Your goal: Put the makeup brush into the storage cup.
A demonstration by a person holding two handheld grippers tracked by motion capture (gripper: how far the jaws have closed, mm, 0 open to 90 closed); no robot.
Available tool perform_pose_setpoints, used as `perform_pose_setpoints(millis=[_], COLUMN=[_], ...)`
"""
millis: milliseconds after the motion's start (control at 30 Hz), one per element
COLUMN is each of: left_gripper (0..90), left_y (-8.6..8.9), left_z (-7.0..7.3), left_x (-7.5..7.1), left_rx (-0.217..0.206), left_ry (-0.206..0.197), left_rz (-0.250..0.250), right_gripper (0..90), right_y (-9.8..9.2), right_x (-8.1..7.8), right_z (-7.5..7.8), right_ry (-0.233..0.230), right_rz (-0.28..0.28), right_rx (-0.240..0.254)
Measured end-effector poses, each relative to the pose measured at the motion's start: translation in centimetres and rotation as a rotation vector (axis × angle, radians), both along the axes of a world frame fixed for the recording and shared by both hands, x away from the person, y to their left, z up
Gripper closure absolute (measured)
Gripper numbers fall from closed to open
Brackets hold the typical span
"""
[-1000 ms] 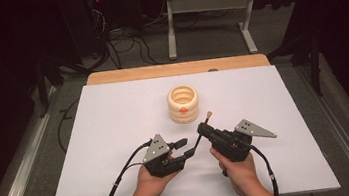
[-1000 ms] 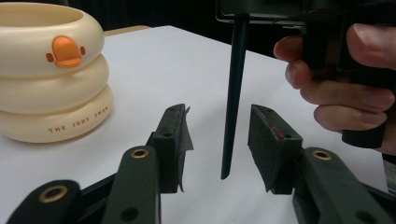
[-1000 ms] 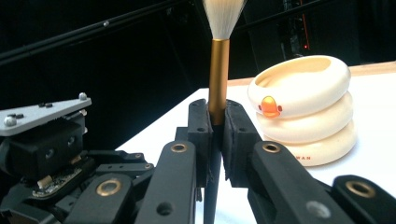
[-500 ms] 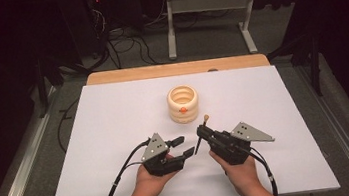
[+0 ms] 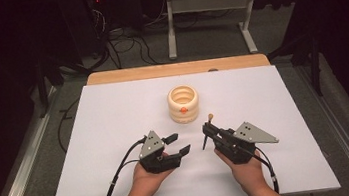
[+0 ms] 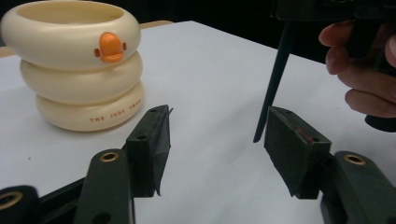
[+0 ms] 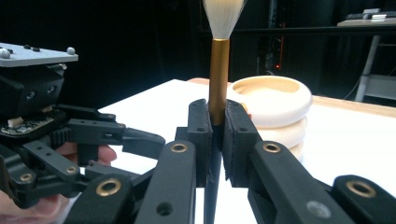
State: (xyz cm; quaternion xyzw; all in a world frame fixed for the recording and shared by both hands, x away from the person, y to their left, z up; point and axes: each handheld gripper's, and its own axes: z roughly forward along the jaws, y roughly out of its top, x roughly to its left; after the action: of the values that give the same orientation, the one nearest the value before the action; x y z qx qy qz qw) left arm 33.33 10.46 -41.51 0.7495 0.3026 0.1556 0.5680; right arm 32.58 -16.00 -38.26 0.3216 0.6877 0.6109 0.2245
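A brush (image 7: 218,70) with white bristles, a gold ferrule and a dark handle stands almost upright, and my right gripper (image 7: 217,116) is shut on it just below the ferrule. From the high view the brush (image 5: 209,120) sticks up from the right gripper (image 5: 207,130) at mid table, its handle end hanging just above the sheet. My left gripper (image 5: 180,144) sits to its left; its jaws have just been opening and nothing is between them. In the left gripper view the left gripper (image 6: 217,135) faces the dark handle (image 6: 275,79). A cream ringed holder (image 5: 182,104) with an orange beak stands behind.
A white sheet (image 5: 114,115) covers the table, with a wooden edge (image 5: 179,68) at the far side. The holder (image 6: 79,70) stands up and to the left of the left jaws. Cables trail from both grippers toward the near edge. A metal stand (image 5: 207,13) and floor cables lie beyond the table.
The left gripper's jaws have spread wider apart. The right gripper keeps the brush and has stayed put.
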Motion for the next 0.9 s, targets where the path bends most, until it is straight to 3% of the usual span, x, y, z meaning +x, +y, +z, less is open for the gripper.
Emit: perform_pose_setpoints(millis=[633,900], left_gripper=[33.4,25.2], left_y=[2.7,4.3], left_z=[0.5,0.8], left_x=[0.6,0.8], left_rx=[-0.015,-0.002], left_ry=[-0.008,0.001], left_rz=[0.081,0.121], right_gripper=[85.0,85.0], right_y=[-2.1,-2.7], right_x=[0.5,0.6], right_z=[0.3,0.4], right_ry=[-0.036,-0.049], right_rz=[-0.059,-0.085], right_rx=[-0.024,-0.036])
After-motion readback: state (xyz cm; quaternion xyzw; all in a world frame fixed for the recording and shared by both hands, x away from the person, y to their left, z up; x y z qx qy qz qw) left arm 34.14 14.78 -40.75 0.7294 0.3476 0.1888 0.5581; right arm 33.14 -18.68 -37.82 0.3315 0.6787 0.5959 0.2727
